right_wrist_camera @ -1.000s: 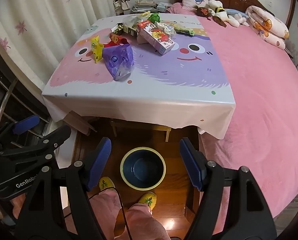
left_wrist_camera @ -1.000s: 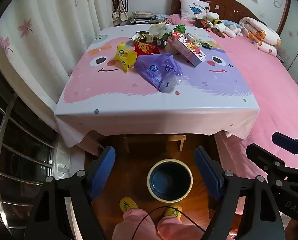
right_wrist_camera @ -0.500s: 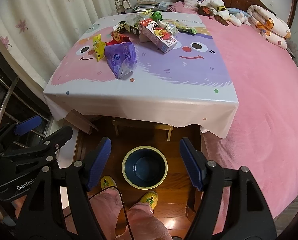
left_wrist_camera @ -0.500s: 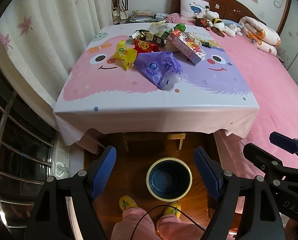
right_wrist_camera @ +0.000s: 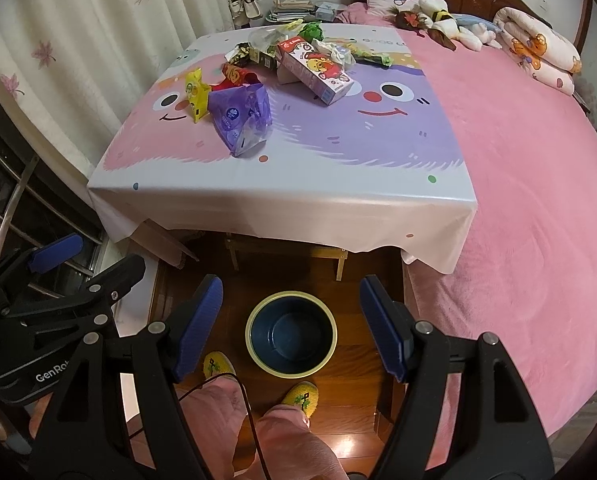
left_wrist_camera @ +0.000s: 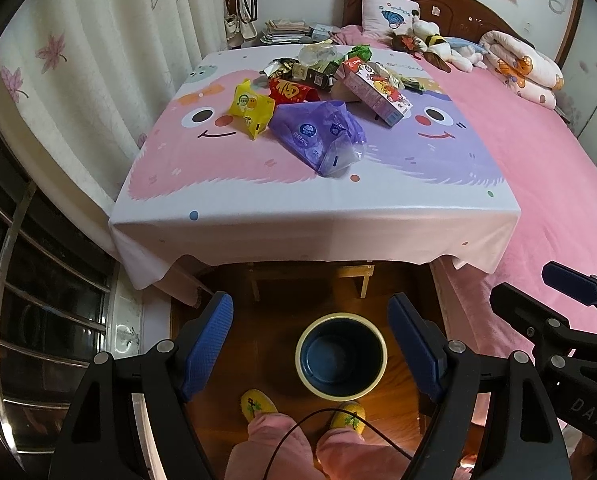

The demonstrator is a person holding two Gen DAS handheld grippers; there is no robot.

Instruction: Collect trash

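left wrist: left gripper [left_wrist_camera: 310, 344] spread wide above bin [left_wrist_camera: 341, 355]

glossy wood floor [left_wrist_camera: 274, 344] – crinkly plastic wrappers [left_wrist_camera: 318, 136]

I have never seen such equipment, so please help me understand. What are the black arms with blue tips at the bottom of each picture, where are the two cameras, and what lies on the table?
No robot is here: a person holds one hand tool in each hand. Each tool is a two-finger gripper with a wide-angle camera looking along its blue fingers. One picture comes from the left gripper, the other from the right gripper. Both are open and hold nothing.

On the table lies trash: a purple plastic bag, a yellow packet, a red packet, a printed carton and smaller wrappers behind. Below, on the wooden floor, stands an empty blue bin near the person's yellow slippers.
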